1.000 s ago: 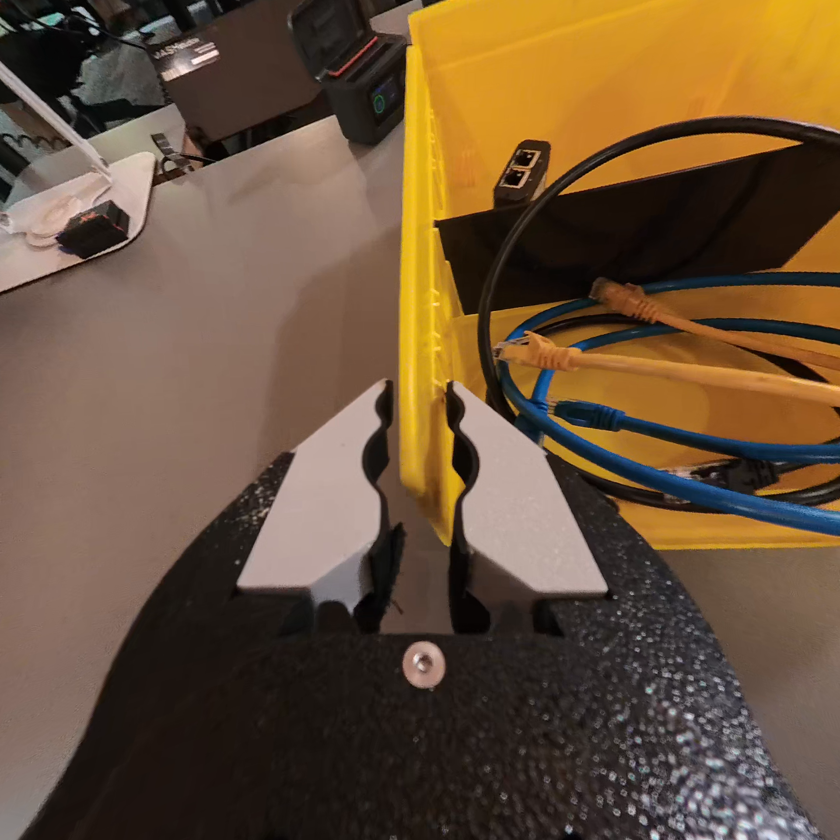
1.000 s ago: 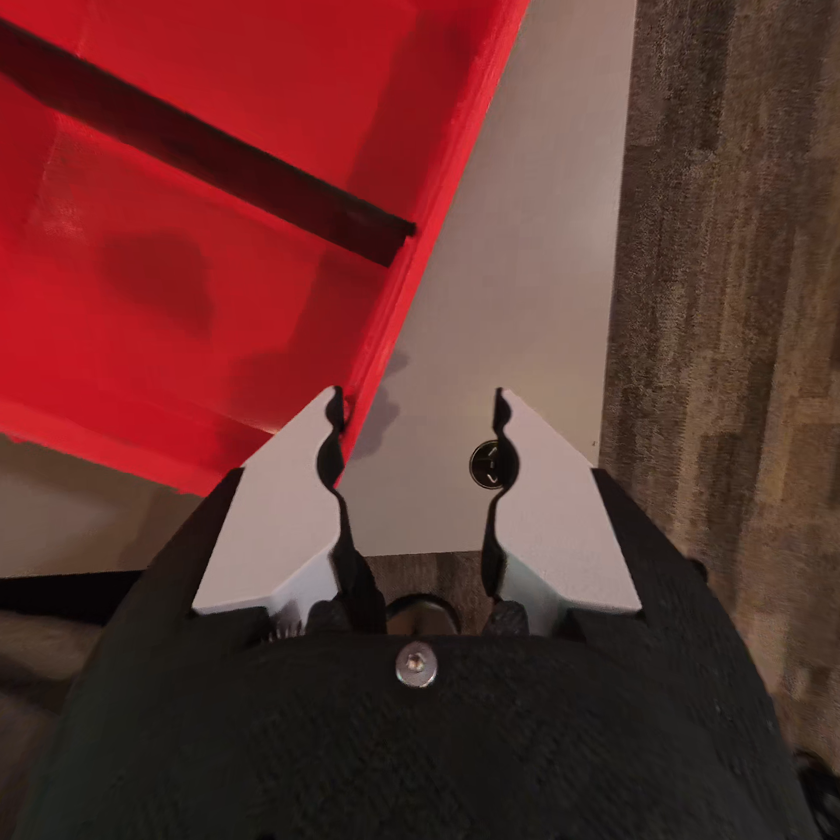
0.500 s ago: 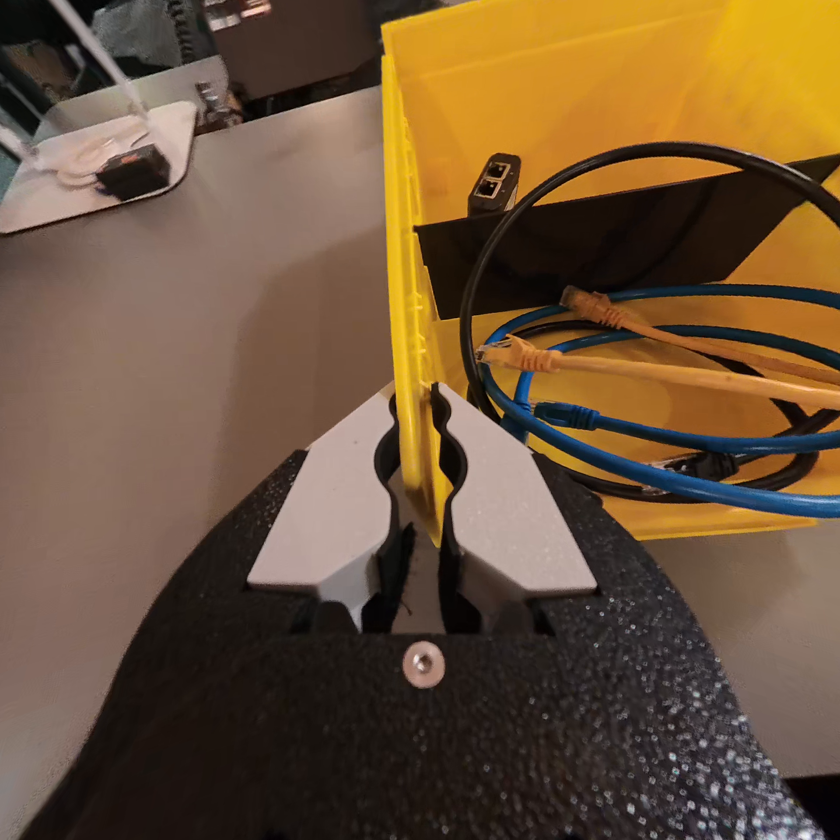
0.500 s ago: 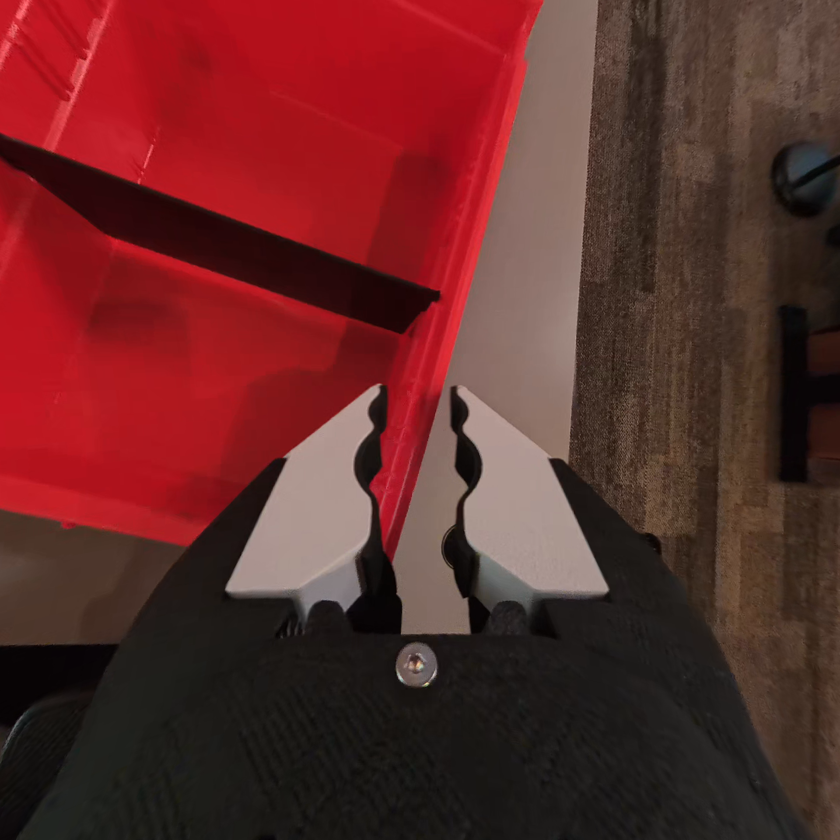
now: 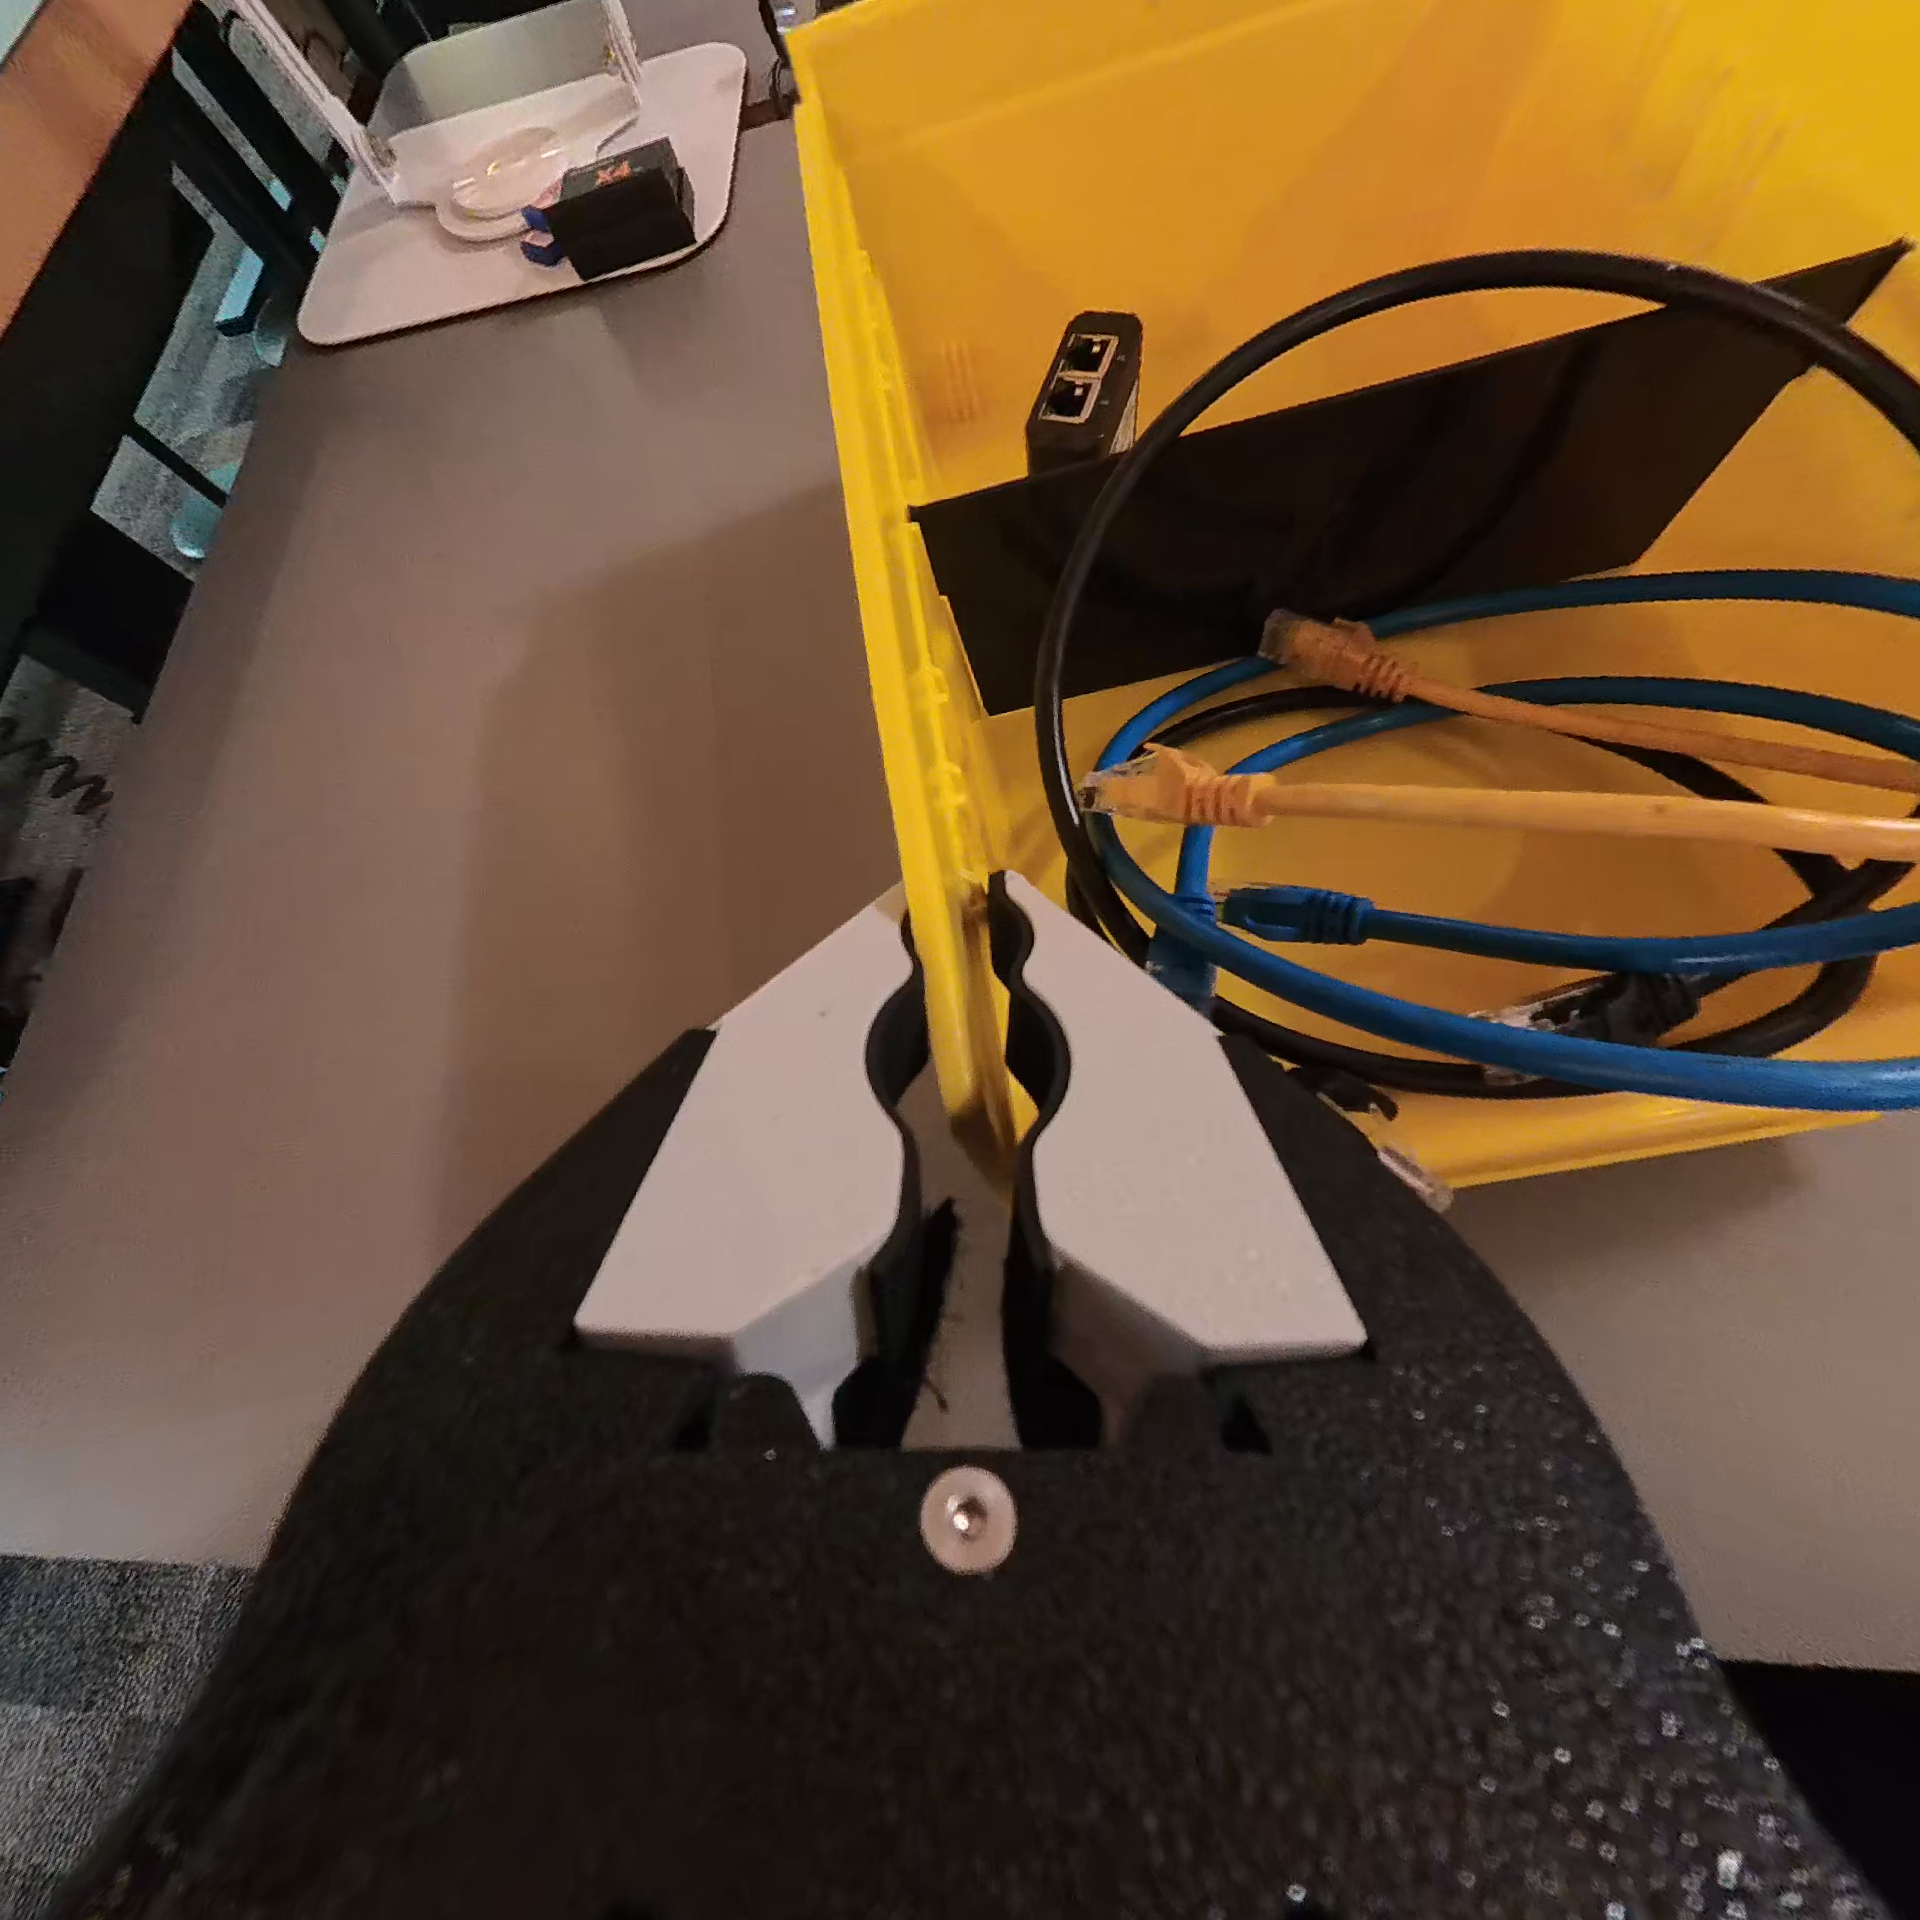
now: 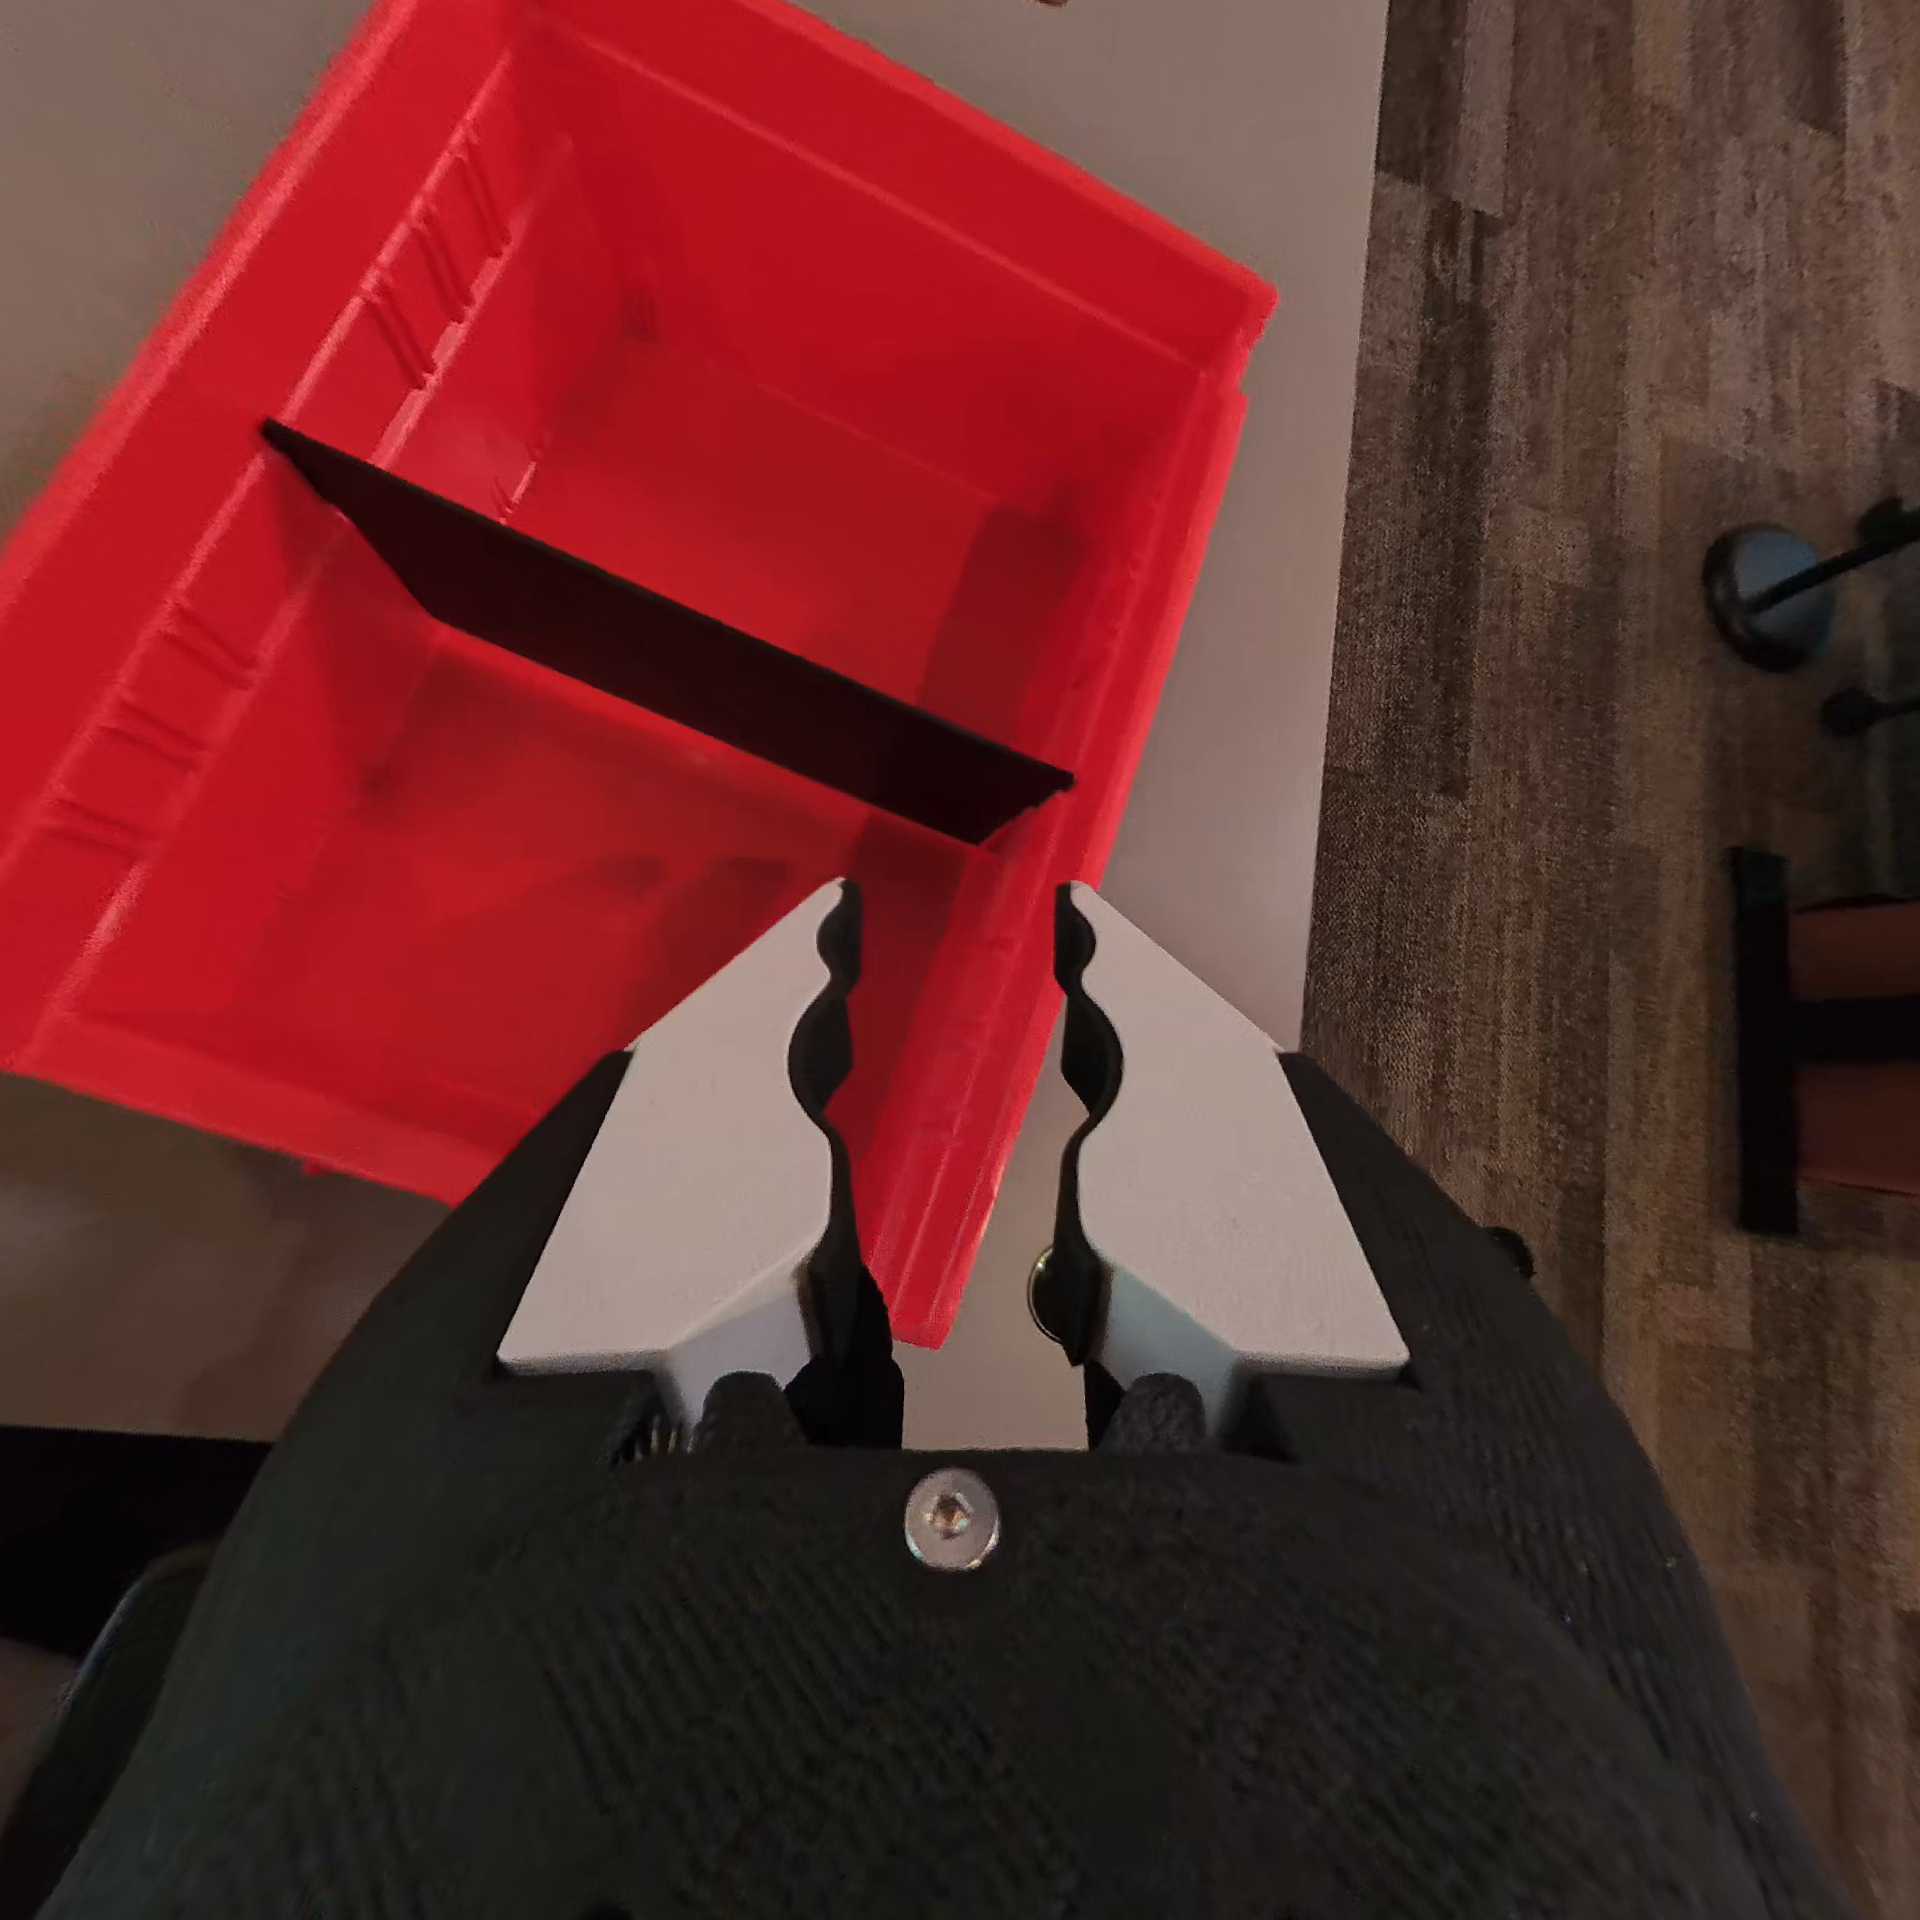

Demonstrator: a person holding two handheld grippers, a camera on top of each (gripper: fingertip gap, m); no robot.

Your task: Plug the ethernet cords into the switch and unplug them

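My left gripper [image 5: 951, 904] is shut on the left wall of the yellow bin [image 5: 883, 468]. In the bin's near compartment lie coiled blue cords [image 5: 1455, 1049], orange cords [image 5: 1455, 805] and a black cord [image 5: 1060, 623], all unplugged. A small black switch [image 5: 1086, 395] with two ports stands behind the black divider [image 5: 1455, 488]. My right gripper [image 6: 956, 894] straddles the right wall of the red bin [image 6: 1174, 582]. Its jaws stand apart, a little wider than the wall. The red bin holds only a black divider [image 6: 675, 634].
Both bins sit on a grey table [image 5: 468, 831]. A white tray [image 5: 416, 281] with a black box [image 5: 623, 213] lies at the far left. The red bin is close to the table's right edge, with carpet [image 6: 1610, 416] and a chair base [image 6: 1766, 603] beyond. The gap from one gripper's tips to the other's is roughly 70 cm. It is some 15 cm from my left tips to the small black switch [image 5: 1086, 395].
My left gripper closed on the yellow bin's wall and drew back toward the table's front edge with it. My right gripper narrowed over the red bin's wall, pulled back, then widened slightly.
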